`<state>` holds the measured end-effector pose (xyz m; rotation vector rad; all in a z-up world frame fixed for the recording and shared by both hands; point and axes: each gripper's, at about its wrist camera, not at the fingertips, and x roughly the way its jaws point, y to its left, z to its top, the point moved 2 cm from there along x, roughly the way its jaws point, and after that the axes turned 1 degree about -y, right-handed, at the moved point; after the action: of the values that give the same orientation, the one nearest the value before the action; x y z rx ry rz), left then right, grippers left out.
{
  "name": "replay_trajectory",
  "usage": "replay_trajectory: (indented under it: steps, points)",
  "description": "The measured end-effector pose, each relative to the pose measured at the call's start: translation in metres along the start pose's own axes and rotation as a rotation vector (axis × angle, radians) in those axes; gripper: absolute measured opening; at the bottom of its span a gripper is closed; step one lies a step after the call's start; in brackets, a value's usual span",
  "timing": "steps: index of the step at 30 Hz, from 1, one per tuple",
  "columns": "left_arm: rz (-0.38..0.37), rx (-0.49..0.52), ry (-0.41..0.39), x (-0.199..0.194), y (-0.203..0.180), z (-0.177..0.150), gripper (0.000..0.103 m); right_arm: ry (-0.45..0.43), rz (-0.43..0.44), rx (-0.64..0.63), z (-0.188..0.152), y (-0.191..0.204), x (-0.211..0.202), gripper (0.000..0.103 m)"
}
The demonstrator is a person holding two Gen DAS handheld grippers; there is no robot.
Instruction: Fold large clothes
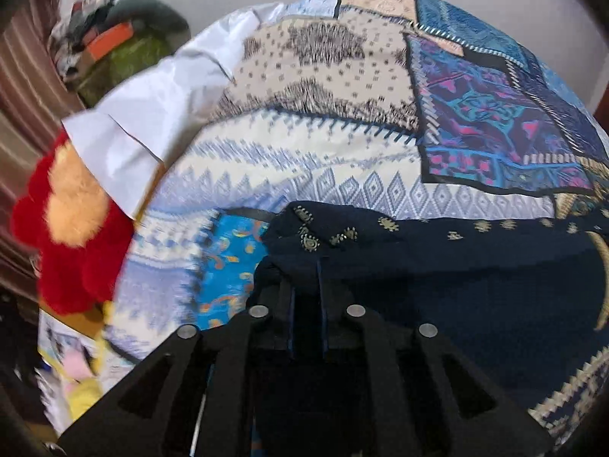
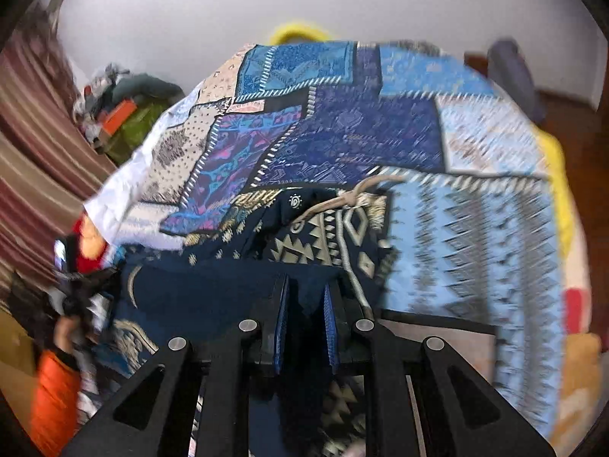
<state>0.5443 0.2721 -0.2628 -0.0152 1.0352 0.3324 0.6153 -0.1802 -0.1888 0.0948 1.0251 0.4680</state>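
Navy fabric with small gold motifs, the dark blue garment (image 1: 437, 251), fills the lower half of the left wrist view and lies on a patchwork bedspread (image 1: 304, 160). The left gripper (image 1: 304, 278) is clenched on a bunched edge of this garment: its two fingers stand close together, with a fold of cloth pinched between them at 6 o'clock in the view. In the right wrist view the right gripper (image 2: 306, 297) likewise grasps the garment; its blue-padded fingers (image 2: 281, 304) are narrowly parted, with dark cloth filling the gap between them. Beyond the fingertips, toward 12 o'clock, lies the garment's cream geometric-print panel (image 2: 323, 236), with a beige drawstring (image 2: 357, 194) across its top edge. The bedspread's blue and purple patches extend from 11 to 2 o'clock.

At 9 o'clock in the left wrist view a red and tan plush toy (image 1: 72, 224) sits beside a white sheet edge (image 1: 144, 114). At 10 o'clock a green bag (image 1: 129, 57) stands against the wall, piled with mixed clothing and an orange box (image 1: 110, 38); the items in it are too blurred to name. Striped brown curtains (image 2: 34, 160) hang at 9 o'clock in the right wrist view.
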Motion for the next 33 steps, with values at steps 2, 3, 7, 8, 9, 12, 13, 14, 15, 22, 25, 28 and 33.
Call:
replay_trajectory:
  steps: [2,3,7,8,9,12,13,14,15,22,25,28,33]
  points:
    - [-0.023,-0.006,-0.004,-0.015,0.007,0.003,0.014,-0.111,-0.343,-0.124,0.000,0.007,-0.027,0.013]
    - [-0.052,-0.019,0.000,-0.025,0.013,0.005,0.015,-0.154,-0.422,-0.159,0.000,0.008,-0.041,0.013]
    - [-0.086,-0.065,-0.025,-0.062,0.026,0.008,0.053,-0.140,-0.248,-0.133,-0.007,0.010,-0.078,0.013]
    - [-0.067,-0.065,-0.066,-0.076,0.029,0.007,0.071,-0.134,-0.210,-0.130,-0.012,0.014,-0.084,0.013]
    - [-0.076,-0.056,-0.106,-0.087,0.027,0.005,0.075,-0.130,-0.185,-0.133,-0.016,0.018,-0.088,0.013]
    - [-0.112,0.001,-0.129,-0.107,0.019,-0.008,0.076,-0.120,-0.161,-0.187,-0.039,0.041,-0.091,0.013]
    - [-0.116,0.017,-0.119,-0.108,0.014,-0.014,0.076,-0.107,-0.153,-0.200,-0.047,0.050,-0.086,0.013]
    - [-0.122,0.039,-0.107,-0.108,0.006,-0.022,0.076,-0.098,-0.140,-0.208,-0.053,0.055,-0.082,0.013]
    - [-0.130,0.054,-0.099,-0.106,0.001,-0.026,0.076,-0.081,-0.118,-0.215,-0.061,0.062,-0.075,0.013]
    - [-0.164,0.170,-0.004,-0.057,-0.064,-0.063,0.078,0.038,-0.063,-0.241,-0.088,0.091,-0.004,0.013]
    - [-0.128,0.159,0.017,-0.030,-0.079,-0.054,0.078,0.061,-0.081,-0.257,-0.082,0.097,0.025,0.013]
    - [-0.099,0.149,-0.007,-0.019,-0.081,-0.022,0.078,0.048,-0.096,-0.262,-0.061,0.101,0.042,0.013]
    - [-0.025,0.137,-0.059,-0.020,-0.069,0.045,0.078,0.013,-0.101,-0.243,-0.007,0.102,0.055,0.013]
